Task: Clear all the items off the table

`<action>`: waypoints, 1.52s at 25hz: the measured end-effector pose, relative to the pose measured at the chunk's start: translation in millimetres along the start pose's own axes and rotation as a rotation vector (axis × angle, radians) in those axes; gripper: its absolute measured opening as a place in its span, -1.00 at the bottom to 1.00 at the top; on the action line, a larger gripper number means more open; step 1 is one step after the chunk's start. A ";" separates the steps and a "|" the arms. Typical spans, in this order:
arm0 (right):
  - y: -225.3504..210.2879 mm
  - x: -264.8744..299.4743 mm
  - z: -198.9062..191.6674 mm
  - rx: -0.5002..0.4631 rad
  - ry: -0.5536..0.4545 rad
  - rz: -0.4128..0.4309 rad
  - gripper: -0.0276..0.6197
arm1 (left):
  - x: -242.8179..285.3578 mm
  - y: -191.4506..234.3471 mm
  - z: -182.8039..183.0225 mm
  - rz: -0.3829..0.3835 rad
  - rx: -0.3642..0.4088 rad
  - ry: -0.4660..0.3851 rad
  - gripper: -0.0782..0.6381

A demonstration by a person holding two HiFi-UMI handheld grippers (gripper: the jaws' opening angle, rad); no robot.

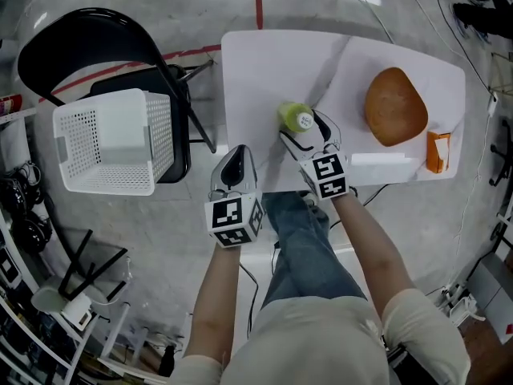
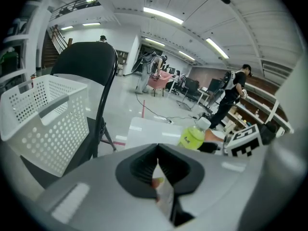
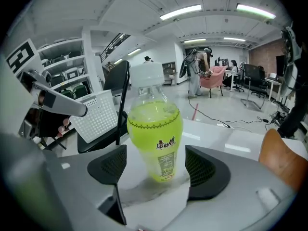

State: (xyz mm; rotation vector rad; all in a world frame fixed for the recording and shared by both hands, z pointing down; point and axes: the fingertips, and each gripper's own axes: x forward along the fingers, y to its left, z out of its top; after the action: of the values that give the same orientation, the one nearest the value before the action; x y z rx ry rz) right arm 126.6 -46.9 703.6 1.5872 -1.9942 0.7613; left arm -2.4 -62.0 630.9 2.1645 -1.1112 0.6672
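A green drink bottle (image 1: 295, 117) with a white cap stands upright on the white table (image 1: 264, 62), near its front edge. My right gripper (image 1: 307, 131) is open around it. In the right gripper view the bottle (image 3: 156, 138) stands between the two dark pads (image 3: 113, 165), with a gap on each side. My left gripper (image 1: 235, 157) hovers at the table's front left corner, jaws shut, pads meeting in its own view (image 2: 157, 150); I make out nothing held. The bottle (image 2: 193, 136) shows to its right.
A brown rounded loaf-like item (image 1: 395, 107), an orange carton (image 1: 438, 152) and a flat white strip (image 1: 385, 159) lie on the table's right side. A white perforated basket (image 1: 112, 139) sits on a black folding chair (image 1: 88, 42) left of the table.
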 end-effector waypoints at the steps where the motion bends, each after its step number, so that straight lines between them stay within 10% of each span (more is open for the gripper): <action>1: -1.3 3.8 -0.3 -0.001 0.001 -0.002 0.22 | 2.5 0.6 -0.1 -0.001 0.001 0.001 -0.76; 24: -7.0 27.8 -3.0 -0.052 0.036 -0.068 -0.11 | 11.4 6.3 -5.1 -0.009 -0.002 0.013 -0.76; 38: 18.6 -36.8 65.1 -0.065 -0.017 -0.099 -0.12 | -42.0 -3.2 32.3 0.001 0.001 -0.024 -0.76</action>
State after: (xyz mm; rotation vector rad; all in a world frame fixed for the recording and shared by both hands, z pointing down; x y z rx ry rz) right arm 114.7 -61.8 628.9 1.6460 -1.9163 0.6412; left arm -16.5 -61.1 579.8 2.1784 -1.1245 0.6435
